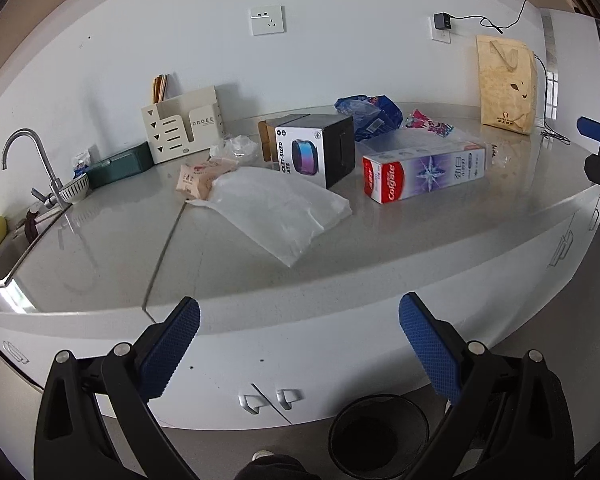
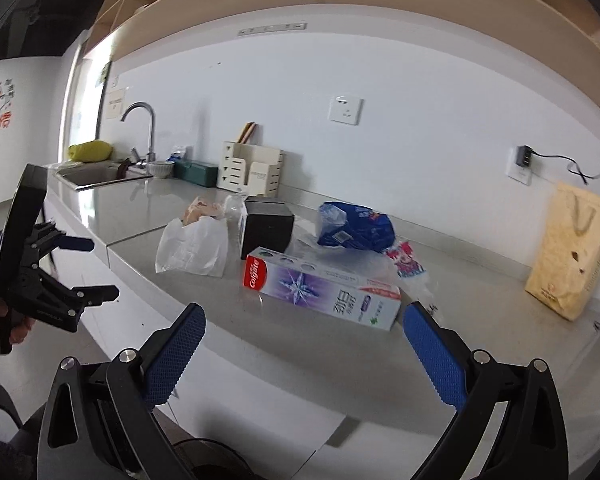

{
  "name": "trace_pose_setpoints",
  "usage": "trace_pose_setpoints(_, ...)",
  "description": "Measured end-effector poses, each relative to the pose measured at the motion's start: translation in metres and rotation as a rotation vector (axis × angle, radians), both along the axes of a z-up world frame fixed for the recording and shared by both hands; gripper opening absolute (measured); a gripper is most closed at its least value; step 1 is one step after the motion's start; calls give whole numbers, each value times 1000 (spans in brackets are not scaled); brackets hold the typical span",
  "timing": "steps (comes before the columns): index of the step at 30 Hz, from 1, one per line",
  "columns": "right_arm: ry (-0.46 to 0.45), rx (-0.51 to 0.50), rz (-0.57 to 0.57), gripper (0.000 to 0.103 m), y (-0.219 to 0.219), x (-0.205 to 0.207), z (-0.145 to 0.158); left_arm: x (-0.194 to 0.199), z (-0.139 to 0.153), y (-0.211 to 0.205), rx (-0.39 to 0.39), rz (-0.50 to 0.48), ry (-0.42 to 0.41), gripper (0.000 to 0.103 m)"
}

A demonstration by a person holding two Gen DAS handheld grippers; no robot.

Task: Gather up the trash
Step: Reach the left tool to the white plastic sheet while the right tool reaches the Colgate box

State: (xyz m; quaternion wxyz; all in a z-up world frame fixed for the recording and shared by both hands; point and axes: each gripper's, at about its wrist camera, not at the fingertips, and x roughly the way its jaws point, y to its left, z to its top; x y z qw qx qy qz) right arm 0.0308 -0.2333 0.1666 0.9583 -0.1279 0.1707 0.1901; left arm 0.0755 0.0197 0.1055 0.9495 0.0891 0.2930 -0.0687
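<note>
On the grey countertop (image 1: pixel 100 248) nothing looks collected yet: every bit of trash sits untouched. Near centre lies the white plastic bag (image 1: pixel 276 208), flat; the pink snack wrapper (image 1: pixel 198 178) just behind its left end, a clear crumpled wrapper (image 1: pixel 240 146) beyond that. The speaker box (image 1: pixel 312 150) stands mid-counter, the Colgate box (image 1: pixel 420 170) on its side to its right. Far right of those: the blue bag (image 1: pixel 370 114) and a small pink-printed wrapper (image 1: pixel 428 122).

Left gripper (image 1: pixel 300 344): jaws wide apart, empty, short of the counter edge. Right gripper (image 2: pixel 304 350): also wide apart, empty, facing the Colgate box.

Black bin (image 1: pixel 378 432) sits on the floor below, in front of the cabinets, likely the drop target.

Room: sink (image 2: pixel 92 176) and faucet (image 1: pixel 28 160) far left, organiser (image 1: pixel 184 124) against the white wall, paper bag (image 1: pixel 506 84) far right.
</note>
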Motion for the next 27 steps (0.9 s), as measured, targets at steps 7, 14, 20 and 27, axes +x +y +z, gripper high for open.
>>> trace_pose_setpoints(7, 57, -247, 336, 100, 22, 79, 23, 83, 9, 24, -106, -90, 230, 99)
trace_pose_setpoints(14, 279, -391, 686, 100, 33, 147, 12, 145, -11, 42, -206, -19, 396, 99)
trace_pose_setpoints(20, 451, -522, 788, 100, 50, 193, -16, 169, -22, 49, -256, 18, 445, 99)
trace_pose_setpoints(27, 548, -580, 813, 100, 58, 220, -48, 184, -24, 48, -237, 34, 450, 99)
